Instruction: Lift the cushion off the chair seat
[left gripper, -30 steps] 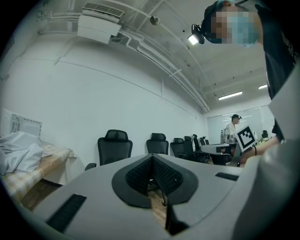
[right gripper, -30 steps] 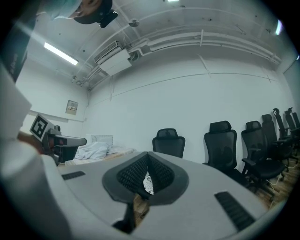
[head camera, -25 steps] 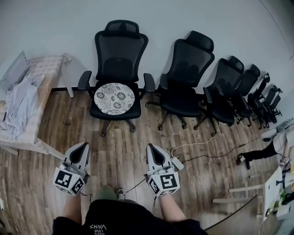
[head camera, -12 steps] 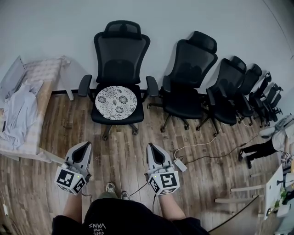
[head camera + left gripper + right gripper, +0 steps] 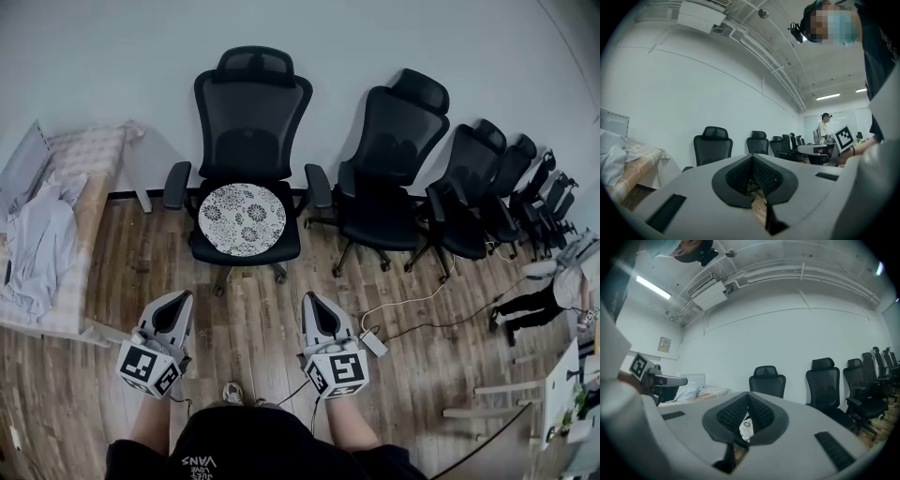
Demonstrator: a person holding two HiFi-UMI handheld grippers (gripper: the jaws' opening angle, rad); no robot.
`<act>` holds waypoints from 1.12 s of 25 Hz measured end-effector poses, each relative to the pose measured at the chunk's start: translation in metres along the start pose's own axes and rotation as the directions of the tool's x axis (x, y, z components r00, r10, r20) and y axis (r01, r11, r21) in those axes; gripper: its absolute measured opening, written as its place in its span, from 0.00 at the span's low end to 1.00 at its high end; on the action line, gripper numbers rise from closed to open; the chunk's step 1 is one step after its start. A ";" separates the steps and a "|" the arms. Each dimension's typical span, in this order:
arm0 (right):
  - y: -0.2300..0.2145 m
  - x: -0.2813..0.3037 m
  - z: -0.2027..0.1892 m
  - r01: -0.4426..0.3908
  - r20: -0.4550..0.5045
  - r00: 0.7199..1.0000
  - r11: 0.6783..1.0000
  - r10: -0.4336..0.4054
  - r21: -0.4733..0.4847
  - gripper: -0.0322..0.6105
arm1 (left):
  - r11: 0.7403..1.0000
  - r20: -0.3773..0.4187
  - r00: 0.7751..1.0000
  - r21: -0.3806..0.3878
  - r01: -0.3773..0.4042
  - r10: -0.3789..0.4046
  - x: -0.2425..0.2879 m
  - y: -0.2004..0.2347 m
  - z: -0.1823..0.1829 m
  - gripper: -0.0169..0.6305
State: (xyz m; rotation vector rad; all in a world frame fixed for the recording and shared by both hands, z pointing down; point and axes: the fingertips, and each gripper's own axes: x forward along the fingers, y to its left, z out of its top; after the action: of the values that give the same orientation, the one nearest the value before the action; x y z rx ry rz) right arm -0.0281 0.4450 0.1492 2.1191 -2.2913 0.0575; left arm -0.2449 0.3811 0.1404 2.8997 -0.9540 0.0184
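Cushion (image 5: 242,218) on chair (image 5: 251,112); power strip (image 5: 373,343) on floor (image 5: 248,323).

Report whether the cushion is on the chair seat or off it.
On. The round patterned cushion lies flat on the seat of the nearest office chair, between its armrests, and nothing is lifting it.

cushion (image 5: 242,218): round, white with dark flower print | pose: I see it lying flat | spot: seat of the leftmost black chair (image 5: 251,141)
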 end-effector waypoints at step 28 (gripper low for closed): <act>-0.088 0.140 0.006 -0.040 -0.008 0.999 0.999 0.040 -0.009 0.08 | 0.998 0.005 0.998 -0.013 -0.057 0.057 0.140 0.072 0.007 0.04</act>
State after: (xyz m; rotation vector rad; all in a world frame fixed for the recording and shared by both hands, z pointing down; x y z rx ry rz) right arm 0.0484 0.2987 0.1494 2.0650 -2.3248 0.0557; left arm -0.1751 0.2398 0.1444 2.8620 -1.0331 0.0077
